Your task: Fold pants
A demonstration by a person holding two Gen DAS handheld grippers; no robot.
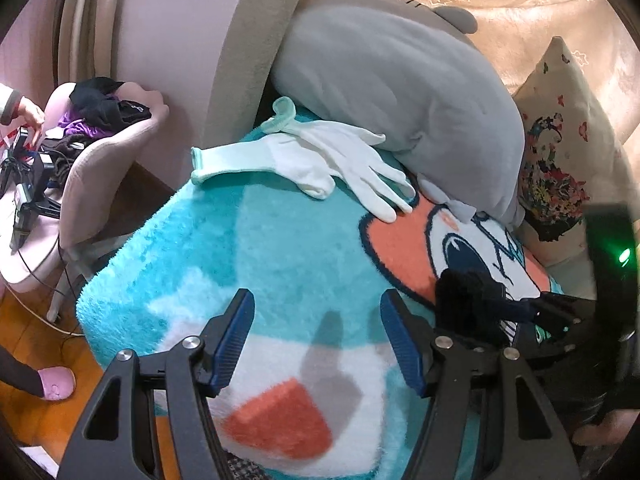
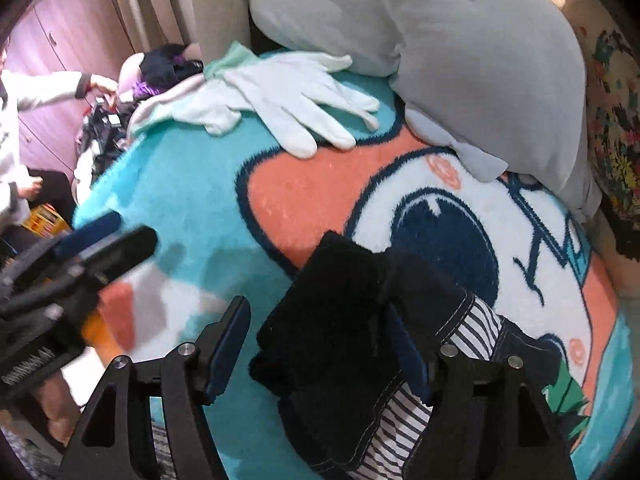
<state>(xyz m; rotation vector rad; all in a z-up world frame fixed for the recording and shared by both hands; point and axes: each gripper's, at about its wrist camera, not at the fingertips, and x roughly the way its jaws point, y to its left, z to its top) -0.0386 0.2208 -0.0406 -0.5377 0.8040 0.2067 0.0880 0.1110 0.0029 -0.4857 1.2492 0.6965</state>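
The pants (image 2: 352,344) are dark denim with a striped lining, lying bunched on a fluffy turquoise cartoon blanket (image 2: 192,168). In the right wrist view my right gripper (image 2: 320,340) is open, its fingers wide apart with the bunched pants lying between them. In the left wrist view my left gripper (image 1: 318,336) is open and empty above the blanket (image 1: 260,240); the pants (image 1: 468,300) lie to its right, beside the right gripper (image 1: 560,316). The left gripper shows blurred at the left of the right wrist view (image 2: 100,248).
White gloves (image 1: 320,160) lie on the blanket's far edge. A grey plush pillow (image 1: 400,92) and a floral cushion (image 1: 560,152) sit behind. A pink chair (image 1: 100,160) with clothes stands left, where another person (image 2: 36,92) handles equipment.
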